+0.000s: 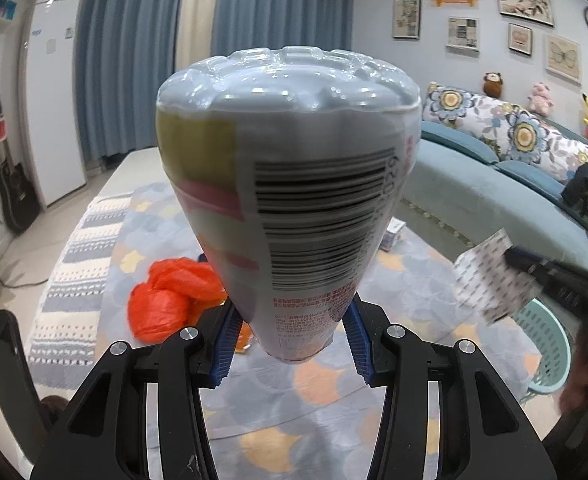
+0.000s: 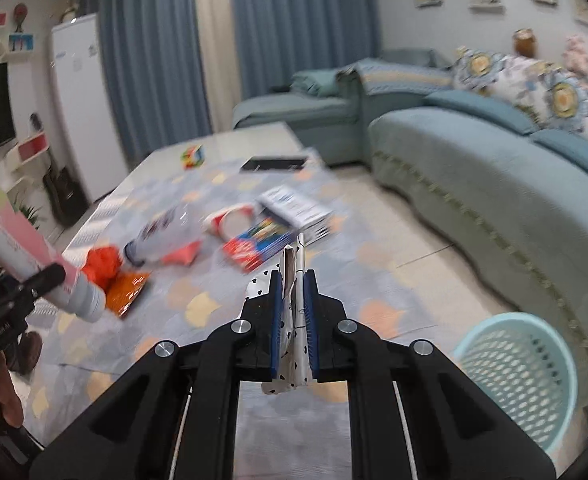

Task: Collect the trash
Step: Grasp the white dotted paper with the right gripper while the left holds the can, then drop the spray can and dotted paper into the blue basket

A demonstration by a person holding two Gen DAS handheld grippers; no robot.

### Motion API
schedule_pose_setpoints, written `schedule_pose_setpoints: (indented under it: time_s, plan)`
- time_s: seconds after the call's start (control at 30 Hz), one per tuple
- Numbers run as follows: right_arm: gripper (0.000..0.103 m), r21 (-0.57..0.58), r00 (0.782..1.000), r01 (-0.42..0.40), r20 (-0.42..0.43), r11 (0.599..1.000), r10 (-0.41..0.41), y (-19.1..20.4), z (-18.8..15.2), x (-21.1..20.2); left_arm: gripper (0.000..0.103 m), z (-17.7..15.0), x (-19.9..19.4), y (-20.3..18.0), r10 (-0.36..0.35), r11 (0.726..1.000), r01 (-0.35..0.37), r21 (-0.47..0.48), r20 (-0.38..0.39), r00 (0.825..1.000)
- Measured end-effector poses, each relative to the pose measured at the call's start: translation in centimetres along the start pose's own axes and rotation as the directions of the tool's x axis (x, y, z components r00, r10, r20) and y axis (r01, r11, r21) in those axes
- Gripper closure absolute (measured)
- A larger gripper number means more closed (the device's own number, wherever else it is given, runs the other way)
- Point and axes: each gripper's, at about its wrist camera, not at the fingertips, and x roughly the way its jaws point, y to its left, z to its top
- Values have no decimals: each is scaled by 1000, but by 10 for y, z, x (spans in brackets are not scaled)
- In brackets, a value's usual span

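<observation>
My left gripper is shut on a plastic drink bottle with a barcode label, held base-forward above the table; the bottle also shows at the left of the right wrist view. My right gripper is shut on a flat white wrapper with black dots, which also shows at the right of the left wrist view. A light blue mesh trash basket stands on the floor at lower right, also in the left wrist view.
On the patterned table cloth lie an orange plastic bag, a clear bottle, a paper cup, a red-blue packet, a white box and an orange packet. A teal sofa is at right.
</observation>
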Motion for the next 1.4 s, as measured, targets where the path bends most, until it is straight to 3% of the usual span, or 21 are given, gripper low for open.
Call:
schedule_pose_setpoints:
  time_s: [0.33, 0.57, 0.7, 0.87, 0.97, 1.0, 1.03, 1.1, 1.17, 1.2, 1.3, 1.33, 1.4]
  plan:
    - [94, 67, 986, 104, 120, 992, -111, -72, 3, -77, 58, -5, -10, -52, -113, 988, 110, 111, 17, 993]
    - [94, 237, 975, 141, 137, 961, -177, -159, -1, -110, 58, -10, -5, -98, -269, 955, 271, 124, -37, 963]
    - [94, 346, 968, 171, 115, 923, -223, -211, -10, -119, 58, -12, 7, -145, -359, 917, 366, 159, -69, 931]
    - [94, 443, 972, 186, 46, 877, -230, -255, -26, -116, 58, -14, 37, -214, -481, 850, 503, 157, -156, 863]
    - [94, 458, 968, 217, 14, 862, -251, -266, -32, -110, 58, -10, 56, -253, -556, 796, 588, 140, -212, 803]
    - [94, 465, 967, 224, 3, 857, -255, -272, -35, -108, 58, -8, 65, -265, -591, 770, 627, 118, -237, 771]
    - [94, 467, 966, 230, -7, 854, -257, -274, -36, -105, 58, -7, 70, -274, -610, 755, 647, 103, -250, 752]
    - [94, 480, 969, 233, -39, 846, -244, -282, -41, -99, 58, -6, 83, -291, -640, 728, 682, 74, -284, 714]
    - [91, 500, 971, 236, -80, 833, -227, -290, -46, -92, 57, -9, 94, -305, -650, 714, 698, 57, -317, 691]
    - [88, 506, 968, 247, -98, 826, -230, -292, -47, -89, 57, -11, 99, -310, -643, 715, 697, 59, -335, 688]
    - [77, 530, 968, 246, -101, 811, -228, -300, -51, -90, 43, -11, 108, -311, -610, 741, 668, 70, -345, 713]
    - [74, 541, 970, 239, -94, 806, -224, -302, -51, -91, 42, -9, 108, -312, -610, 744, 666, 62, -345, 713]
    - [58, 556, 972, 228, -79, 799, -222, -302, -52, -93, 41, -5, 109, -300, -622, 740, 672, 35, -344, 703]
